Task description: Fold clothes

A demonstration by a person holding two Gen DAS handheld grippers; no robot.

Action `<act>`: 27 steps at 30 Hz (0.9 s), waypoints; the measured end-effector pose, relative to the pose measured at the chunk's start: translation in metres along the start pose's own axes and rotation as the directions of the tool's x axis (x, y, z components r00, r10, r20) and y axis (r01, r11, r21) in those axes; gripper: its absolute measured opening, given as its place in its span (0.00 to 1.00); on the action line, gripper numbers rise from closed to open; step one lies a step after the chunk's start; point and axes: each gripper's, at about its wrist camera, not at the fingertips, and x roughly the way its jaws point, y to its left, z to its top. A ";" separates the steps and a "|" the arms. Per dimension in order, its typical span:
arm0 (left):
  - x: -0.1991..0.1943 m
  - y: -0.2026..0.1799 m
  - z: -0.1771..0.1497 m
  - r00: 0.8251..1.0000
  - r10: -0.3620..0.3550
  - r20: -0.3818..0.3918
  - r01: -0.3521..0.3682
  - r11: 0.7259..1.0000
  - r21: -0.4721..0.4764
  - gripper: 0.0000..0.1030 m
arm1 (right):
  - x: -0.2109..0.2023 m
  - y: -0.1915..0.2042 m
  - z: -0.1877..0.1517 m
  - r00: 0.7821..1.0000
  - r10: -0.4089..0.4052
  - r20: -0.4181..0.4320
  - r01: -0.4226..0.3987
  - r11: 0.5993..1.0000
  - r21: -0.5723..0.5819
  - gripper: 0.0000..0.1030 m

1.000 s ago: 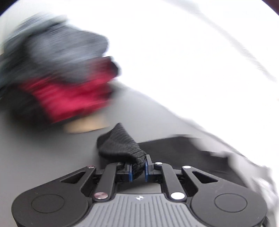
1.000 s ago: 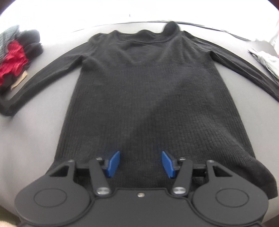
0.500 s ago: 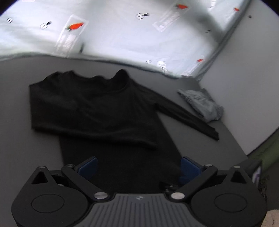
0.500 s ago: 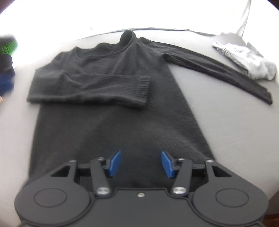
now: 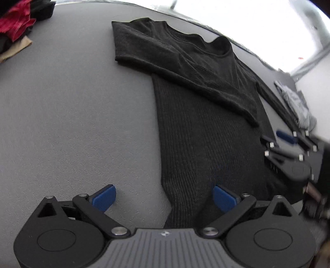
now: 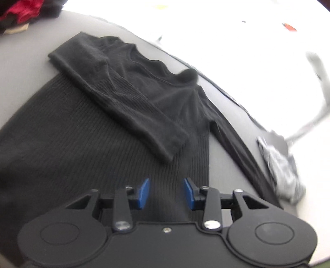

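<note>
A black ribbed sweater (image 5: 206, 127) lies flat on the grey table (image 5: 72, 113). One sleeve (image 5: 185, 72) is folded across its chest, and the other sleeve (image 6: 237, 144) stretches out to the right. My left gripper (image 5: 164, 198) stands wide open low over the sweater's lower left edge, one pad over bare table and the other over the knit. My right gripper (image 6: 166, 193) hovers above the lower body of the sweater (image 6: 82, 134). Its jaws are closing, a gap shows between the pads, and nothing is pinched. It also appears at the right edge of the left wrist view (image 5: 276, 142).
A pile of red and dark clothes (image 5: 16, 22) sits at the far left corner, also in the right wrist view (image 6: 22, 12). A crumpled grey garment (image 6: 284, 171) lies past the outstretched sleeve's end. Bare grey table lies left of the sweater.
The left gripper let go of the sleeve cuff, which now lies across the chest, and swung down to the sweater's lower edge. The right gripper rolled and its jaws narrowed.
</note>
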 end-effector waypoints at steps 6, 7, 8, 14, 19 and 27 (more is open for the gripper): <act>-0.002 -0.009 -0.015 0.999 0.051 0.003 -0.050 0.994 -0.094 0.96 | 0.040 -0.018 0.013 0.988 0.145 0.043 -0.140 0.984 -0.106 0.37; -0.003 -0.011 -0.017 0.998 0.059 0.007 -0.057 0.989 -0.139 0.96 | 0.043 -0.019 0.014 0.986 0.155 0.056 -0.146 0.980 -0.136 0.37; -0.003 -0.014 -0.020 0.998 0.064 0.011 -0.061 0.983 -0.172 0.96 | 0.047 -0.021 0.014 0.984 0.165 0.069 -0.152 0.974 -0.165 0.36; 0.004 -0.041 -0.035 0.981 0.192 0.034 -0.174 0.942 -0.288 0.96 | 0.055 -0.044 0.006 0.953 0.237 0.190 -0.175 0.939 -0.295 0.07; 0.006 -0.063 -0.042 0.956 0.290 0.050 -0.255 0.902 -0.347 0.90 | 0.057 -0.093 0.009 0.919 0.215 0.329 -0.096 0.935 -0.340 0.07; 0.013 -0.090 -0.044 0.927 0.373 0.024 -0.348 0.886 -0.305 0.84 | 0.083 -0.206 0.013 0.879 -0.120 0.461 0.258 0.934 -0.248 0.07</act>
